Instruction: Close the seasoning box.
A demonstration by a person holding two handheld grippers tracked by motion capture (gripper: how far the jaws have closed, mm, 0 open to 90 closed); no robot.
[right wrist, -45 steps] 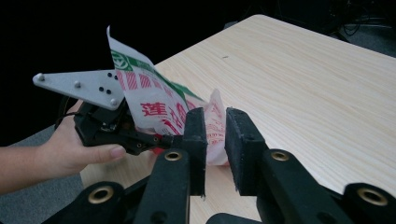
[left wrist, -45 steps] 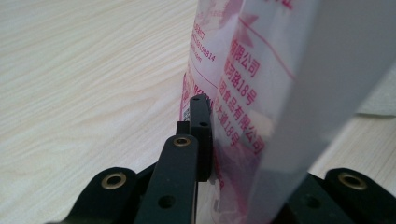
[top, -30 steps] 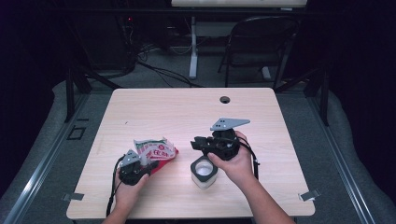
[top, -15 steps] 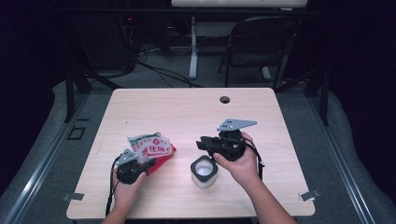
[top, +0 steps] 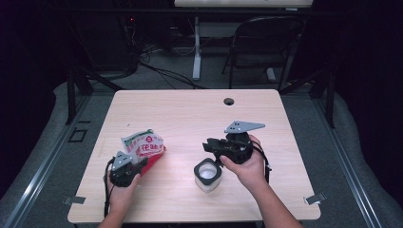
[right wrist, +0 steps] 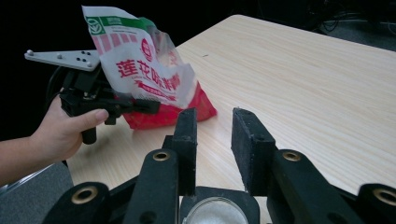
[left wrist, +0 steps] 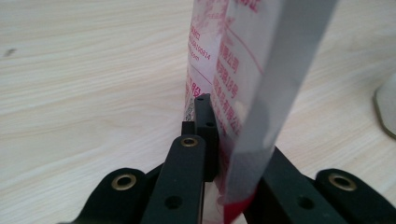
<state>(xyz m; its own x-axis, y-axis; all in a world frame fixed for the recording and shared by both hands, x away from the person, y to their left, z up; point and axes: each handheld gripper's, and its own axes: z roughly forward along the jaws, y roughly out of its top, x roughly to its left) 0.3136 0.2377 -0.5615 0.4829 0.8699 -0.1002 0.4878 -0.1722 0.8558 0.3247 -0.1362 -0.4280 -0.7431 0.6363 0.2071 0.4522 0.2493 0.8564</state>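
Observation:
A clear bag (top: 142, 144) with red print, a green top and a red bottom stands tilted at the table's front left. My left gripper (top: 141, 164) is shut on its lower edge; its jaws have just been closing with the bag (left wrist: 243, 70) between them. In the right gripper view the bag (right wrist: 140, 60) rises above the left gripper (right wrist: 140, 106). My right gripper (top: 208, 145) is open with nothing between its pads (right wrist: 187, 140). It hovers just behind a small white jar (top: 207, 173) holding white powder (right wrist: 215, 214).
The light wooden table (top: 190, 114) has a cable hole (top: 229, 101) near its far edge. A folding chair (top: 266, 42) and a desk leg stand behind it on the dark floor. The jar's rim (left wrist: 387, 112) lies to the right of the bag.
The bag has been lifted from lying low to standing more upright and has shifted slightly left with the left hand. The right gripper has drifted a little to the right.

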